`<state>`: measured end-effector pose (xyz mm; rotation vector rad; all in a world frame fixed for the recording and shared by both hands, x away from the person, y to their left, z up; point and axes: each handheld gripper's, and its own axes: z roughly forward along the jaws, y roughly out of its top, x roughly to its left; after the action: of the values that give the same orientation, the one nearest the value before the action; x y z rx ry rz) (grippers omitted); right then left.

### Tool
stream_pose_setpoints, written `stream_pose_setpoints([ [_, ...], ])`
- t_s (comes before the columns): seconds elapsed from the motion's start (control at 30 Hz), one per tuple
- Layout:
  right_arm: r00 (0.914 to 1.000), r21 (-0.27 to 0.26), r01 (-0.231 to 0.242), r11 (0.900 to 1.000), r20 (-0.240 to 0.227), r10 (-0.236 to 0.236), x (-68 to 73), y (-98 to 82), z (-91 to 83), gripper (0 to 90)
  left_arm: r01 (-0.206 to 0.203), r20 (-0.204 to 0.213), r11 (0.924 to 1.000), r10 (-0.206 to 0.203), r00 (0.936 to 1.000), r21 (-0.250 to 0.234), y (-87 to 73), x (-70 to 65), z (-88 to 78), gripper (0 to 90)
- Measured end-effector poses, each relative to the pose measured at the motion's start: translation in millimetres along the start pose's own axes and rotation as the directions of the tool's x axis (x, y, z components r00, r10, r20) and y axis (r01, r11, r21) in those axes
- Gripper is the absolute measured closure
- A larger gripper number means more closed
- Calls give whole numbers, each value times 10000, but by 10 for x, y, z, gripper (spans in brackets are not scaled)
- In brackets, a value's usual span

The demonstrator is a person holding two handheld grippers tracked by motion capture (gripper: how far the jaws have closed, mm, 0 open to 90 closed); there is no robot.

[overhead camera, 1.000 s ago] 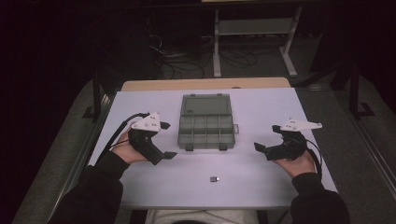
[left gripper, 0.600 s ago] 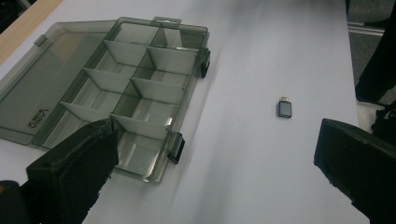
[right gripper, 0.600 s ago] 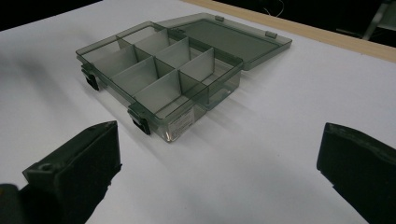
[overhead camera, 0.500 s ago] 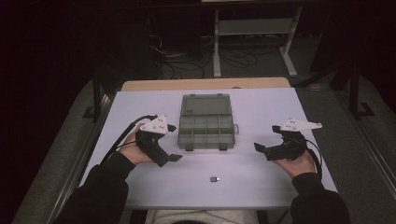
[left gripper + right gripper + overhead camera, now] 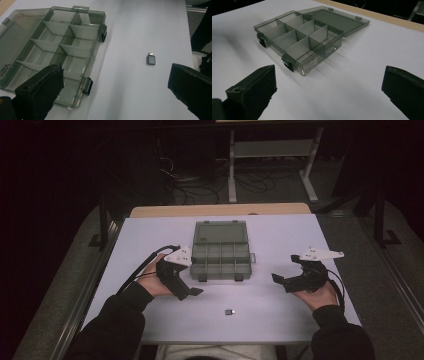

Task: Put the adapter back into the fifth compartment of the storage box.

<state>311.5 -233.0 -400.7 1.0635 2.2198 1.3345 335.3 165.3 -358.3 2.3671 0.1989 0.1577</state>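
A smoky clear compartment box [image 5: 220, 251] lies open mid-table, its lid folded back and its several compartments empty [image 5: 53, 47] [image 5: 299, 37]. A small dark USB adapter [image 5: 229, 311] [image 5: 151, 60] rests on the table in front of it. My left gripper [image 5: 192, 292] [image 5: 115, 92] hovers just left of the box's front corner, open, jaws spread toward the adapter with nothing between them. My right gripper [image 5: 278, 279] [image 5: 329, 92] stays open near the right side of the table, pointing at the box.
The white table [image 5: 280, 240] has a wooden strip along its far edge [image 5: 220, 210]. A metal frame [image 5: 270, 155] and cables lie on the dark floor beyond. Bare tabletop stretches between box and near edge.
My left gripper has moved right and toward the near edge, closing in on the box's front left corner and turning toward the adapter. The right gripper has held still.
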Motion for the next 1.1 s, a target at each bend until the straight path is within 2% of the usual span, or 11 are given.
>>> stream_pose_setpoints([
  [0.1, 10000, -5, 6, 10000, -9, -6, -1, 0, -1, 0, 0, 0, 10000, 0, 10000, 0, 0, 0, 0, 2],
  [0.2, 10000, 1, 2, 10000, -40, -2, 1, -1, -1, 0, -121, 151, 9998, 119, 9998, 126, 70, -19, 66, 1],
  [0.4, 10000, 66, 67, 10000, -58, -67, 9, -1, 6, 0, -118, 335, 9999, 120, 9994, -52, 117, -42, 141, 1],
  [0.47, 9999, 71, 83, 9999, -57, -83, 11, -2, 7, 0, -203, 415, 9996, 195, 9989, 196, 131, -55, 228, 1],
  [1.1, 9999, 189, 150, 9997, -73, -148, 24, -5, 16, 0, -365, 880, 9965, 298, 9957, 754, 124, -156, 478, 1],
])
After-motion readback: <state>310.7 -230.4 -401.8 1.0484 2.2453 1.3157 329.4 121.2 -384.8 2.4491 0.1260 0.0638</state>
